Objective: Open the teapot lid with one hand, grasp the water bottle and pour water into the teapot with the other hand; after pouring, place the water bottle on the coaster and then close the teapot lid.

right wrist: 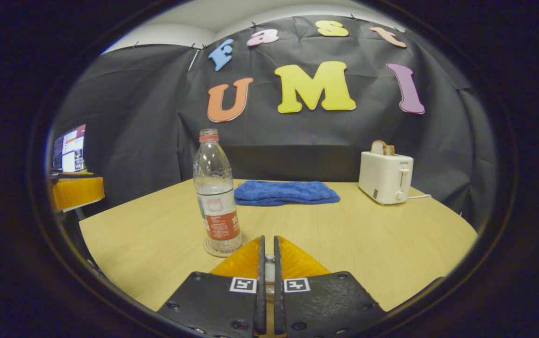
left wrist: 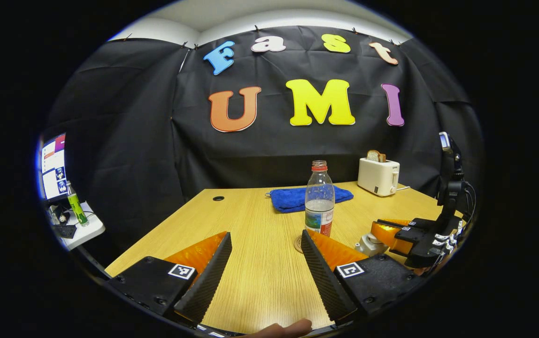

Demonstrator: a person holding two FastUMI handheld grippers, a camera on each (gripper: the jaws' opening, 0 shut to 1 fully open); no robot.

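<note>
While the water bottle (left wrist: 319, 199) stands upright on the round coaster (left wrist: 298, 243) near the middle of the wooden table (left wrist: 255, 234), the left gripper (left wrist: 265, 267) hovers on the near side of it with its fingers spread wide and nothing between them. In the left gripper view the bottle lies just beyond the right finger (left wrist: 322, 274), slightly right of the gap's centre line and apart from both fingers.

The right gripper (right wrist: 267, 277) has its two fingers drawn almost together, leaving a narrow slot. A small pale knob (right wrist: 269, 257) sits in that slot; it appears to be the teapot lid's knob, and the fingers appear to press on it from both sides. In the right gripper view the bottle (right wrist: 215, 192) stands on its coaster (right wrist: 225, 247) just left of and slightly beyond the fingertips, close but not touching.

In the left gripper view the right gripper (left wrist: 408, 234) shows at the right edge of the table, with part of a pale teapot (left wrist: 368, 244) beneath its fingers, to the right of the bottle.

Farther back, a folded blue towel (right wrist: 286, 192) lies flat behind the bottle, and a cream toaster (right wrist: 384, 177) with bread in its slot stands at the far right.
</note>
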